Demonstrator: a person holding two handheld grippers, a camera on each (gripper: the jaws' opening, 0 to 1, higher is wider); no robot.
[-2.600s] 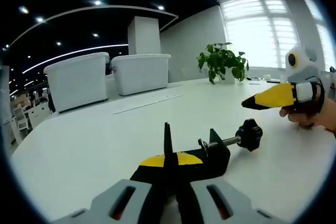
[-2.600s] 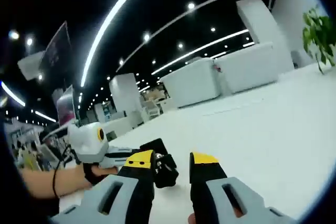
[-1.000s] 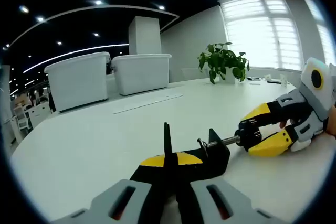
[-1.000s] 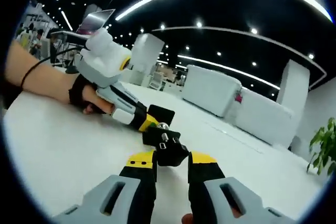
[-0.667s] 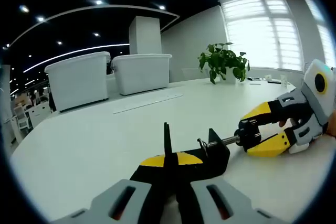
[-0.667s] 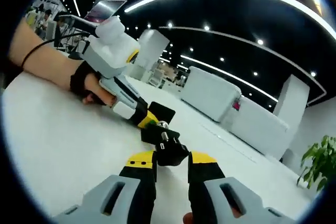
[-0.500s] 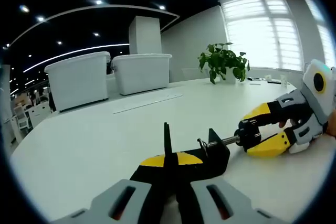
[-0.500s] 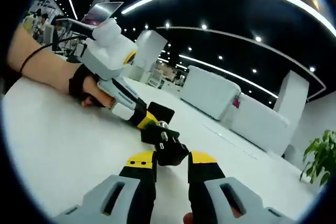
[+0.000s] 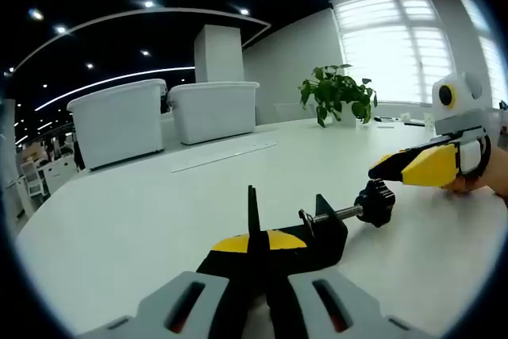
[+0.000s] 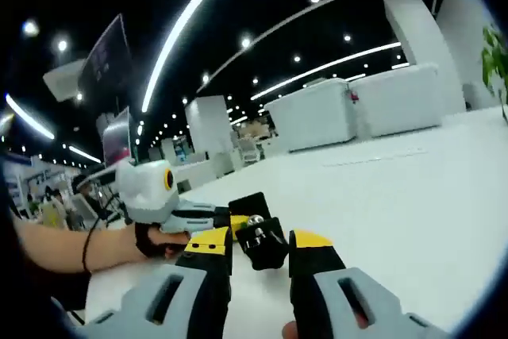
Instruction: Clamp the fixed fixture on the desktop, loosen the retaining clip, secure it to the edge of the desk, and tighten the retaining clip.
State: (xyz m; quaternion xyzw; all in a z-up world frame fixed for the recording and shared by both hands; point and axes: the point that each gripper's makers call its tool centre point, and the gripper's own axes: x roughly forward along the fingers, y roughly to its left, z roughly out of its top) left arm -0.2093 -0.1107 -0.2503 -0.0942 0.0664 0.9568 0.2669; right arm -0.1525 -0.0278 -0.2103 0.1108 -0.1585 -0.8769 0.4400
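Observation:
A black clamp fixture (image 9: 321, 236) lies on the white table (image 9: 135, 220), its screw and black knob (image 9: 378, 203) pointing right. My left gripper (image 9: 254, 244) is shut on the clamp's frame. My right gripper (image 9: 381, 169), yellow-tipped, hovers just above and to the right of the knob, rolled onto its side. In the right gripper view the knob (image 10: 262, 245) sits just ahead of my right gripper (image 10: 260, 237), whose jaws stand apart without pinching it. Beyond it, the left gripper (image 10: 221, 221) holds the frame (image 10: 251, 202), a hand (image 10: 151, 242) behind it.
Two large white bins (image 9: 119, 121) (image 9: 213, 109) stand at the back of the table. A potted plant (image 9: 335, 93) is at the far right by the window. A thin flat strip (image 9: 226, 156) lies mid-table. A hand (image 9: 486, 184) holds the right gripper.
My right gripper has come off the knob, rolled back about a quarter turn and lifted slightly. The left gripper and the clamp have stayed put.

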